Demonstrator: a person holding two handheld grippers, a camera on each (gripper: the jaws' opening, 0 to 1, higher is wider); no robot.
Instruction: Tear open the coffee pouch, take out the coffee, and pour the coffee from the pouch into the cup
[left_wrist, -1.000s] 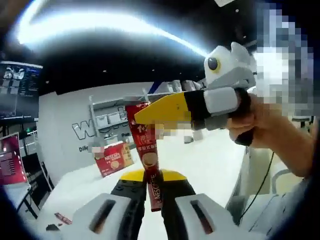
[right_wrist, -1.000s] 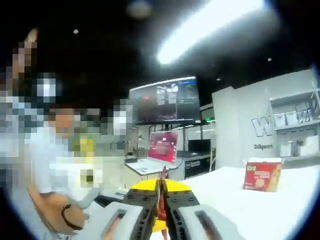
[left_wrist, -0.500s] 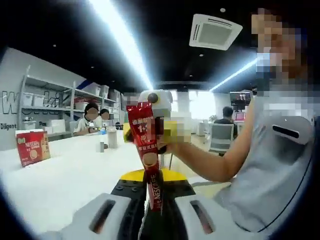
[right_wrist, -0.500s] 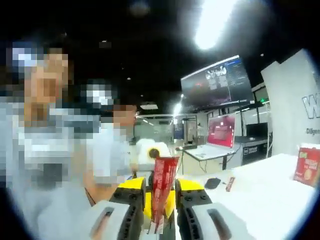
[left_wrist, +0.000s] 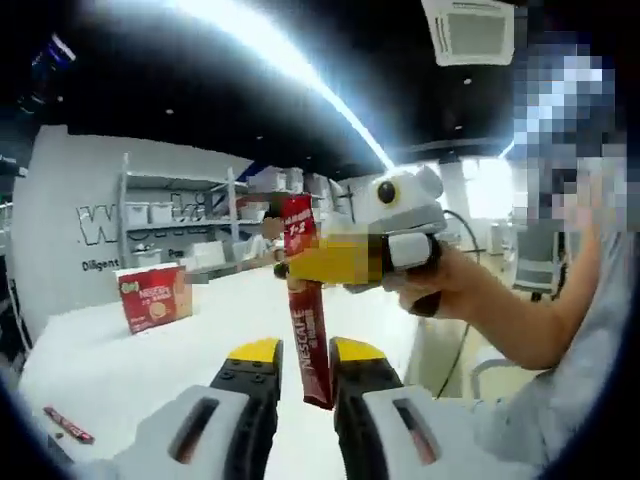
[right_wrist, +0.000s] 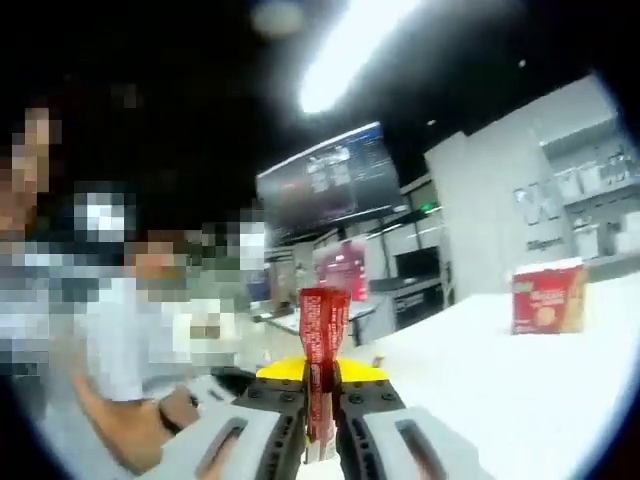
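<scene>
1. In the left gripper view the left claw (left_wrist: 297, 362) rises from the bottom with its black, yellow-tipped jaws closed on the lower end of a red coffee pouch (left_wrist: 306, 320); the pouch stands nearly upright, lifted clear of the white counter (left_wrist: 150, 350).
2. The same view shows the right claw (left_wrist: 290, 262) coming in from the right, held in a person's hand (left_wrist: 450, 285); its yellow jaws are clamped across the top part of the pouch, so both claws grip the one stick.
3. Far on the left of that view a red coffee box (left_wrist: 153, 298) stands on the counter, and near the lower left edge a small red sachet (left_wrist: 68, 425) lies flat on it; shelving with white bins runs along the far wall.
4. The right gripper view looks along the right claw (right_wrist: 321, 395) itself; the jaws are shut on the coffee pouch (right_wrist: 322, 355), seen here as a narrow red strip rising between them.
5. This view adds what the other lacks: a large dark monitor (right_wrist: 320, 195) high in the room and a red screen below it; the red coffee box (right_wrist: 545, 297) sits far right on the counter (right_wrist: 480, 370); a person in a light shirt is at the left.
</scene>
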